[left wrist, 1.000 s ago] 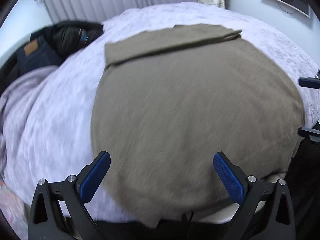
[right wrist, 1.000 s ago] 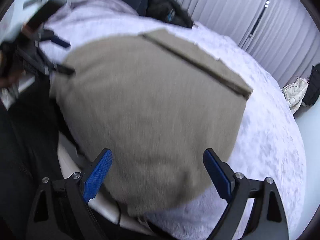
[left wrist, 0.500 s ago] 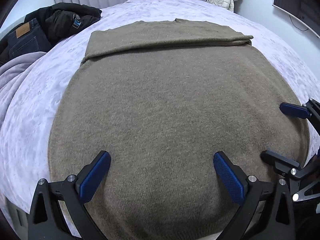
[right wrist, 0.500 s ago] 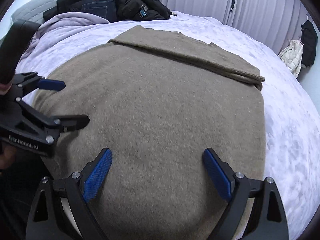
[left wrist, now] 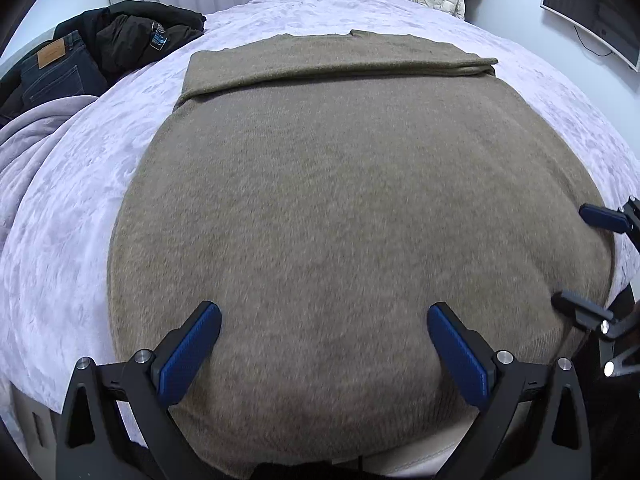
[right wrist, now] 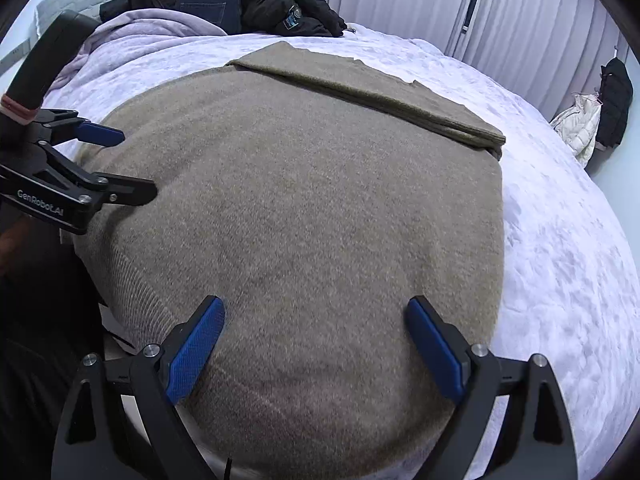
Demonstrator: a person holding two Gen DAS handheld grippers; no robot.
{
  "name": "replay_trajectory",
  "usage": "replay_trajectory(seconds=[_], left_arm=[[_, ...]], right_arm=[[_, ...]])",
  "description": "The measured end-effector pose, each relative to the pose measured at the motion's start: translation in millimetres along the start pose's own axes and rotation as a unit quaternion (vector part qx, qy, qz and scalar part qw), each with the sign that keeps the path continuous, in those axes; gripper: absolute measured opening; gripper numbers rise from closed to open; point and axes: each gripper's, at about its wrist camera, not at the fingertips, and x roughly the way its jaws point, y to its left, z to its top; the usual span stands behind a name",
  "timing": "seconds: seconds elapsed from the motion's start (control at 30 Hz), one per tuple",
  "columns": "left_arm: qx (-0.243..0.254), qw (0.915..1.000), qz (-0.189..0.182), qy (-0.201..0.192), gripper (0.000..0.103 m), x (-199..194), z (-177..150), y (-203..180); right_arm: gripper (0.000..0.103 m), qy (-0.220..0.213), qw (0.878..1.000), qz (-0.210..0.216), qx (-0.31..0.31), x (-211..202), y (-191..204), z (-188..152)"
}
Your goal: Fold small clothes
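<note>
Olive-brown knit sweater (left wrist: 352,208) lies flat across the near edge of the bed (left wrist: 72,208), hem toward me and hanging slightly over that edge. One fold is in: a band of the sweater is turned over along its far side (left wrist: 336,60). I judge the rest still to do. My left tool (left wrist: 324,354) and right tool (right wrist: 316,346) both hover over the hem, released, jaws spread, gripping nothing. Jeans (left wrist: 52,68) and jacket (left wrist: 136,34) are heaped at the far left corner.

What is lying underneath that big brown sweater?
The brown sweater lies on a lilac bedspread, which shows all around it. Its far end is folded back on itself. Anything directly beneath the sweater is covered.
</note>
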Motion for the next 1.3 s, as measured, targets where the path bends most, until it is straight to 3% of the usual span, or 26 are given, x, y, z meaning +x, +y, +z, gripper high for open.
replay_trajectory(seconds=[0.17,0.3,0.47,0.57,0.8,0.87,0.93,1.03,1.3], left_arm=[[0.011,0.9999,0.011,-0.001,0.103,-4,-17,1],[0.009,0.9999,0.005,0.002,0.103,-18,-5,3],[0.021,0.9985,0.011,-0.050,0.103,-18,58,1],[-0.006,0.9994,0.004,-0.035,0.103,5,102,6],[-0.073,0.9969,0.011,0.026,0.103,69,168,30],[-0.087,0.9938,0.006,0.069,0.103,90,162,34],[-0.059,0.9966,0.011,0.055,0.103,86,144,28],[-0.022,0.9991,0.025,0.025,0.103,64,107,17],[-0.051,0.9983,0.012,-0.024,0.103,20,30,19]], right_arm=[[0.094,0.010,1.000,-0.018,-0.011,-3,6,-7],[0.094,0.034,0.999,-0.007,-0.023,-13,3,-2],[0.094,-0.026,1.000,0.008,0.007,-20,-19,49],[0.094,-0.045,0.999,-0.010,-0.005,2,-22,89],[0.094,0.010,0.999,-0.024,0.030,78,-48,159],[0.094,0.041,0.997,-0.030,0.061,102,-60,164],[0.094,0.077,0.991,-0.004,0.110,119,-73,157],[0.094,0.049,0.993,0.002,0.105,102,-70,136],[0.094,-0.022,0.996,-0.011,0.082,46,-45,59]])
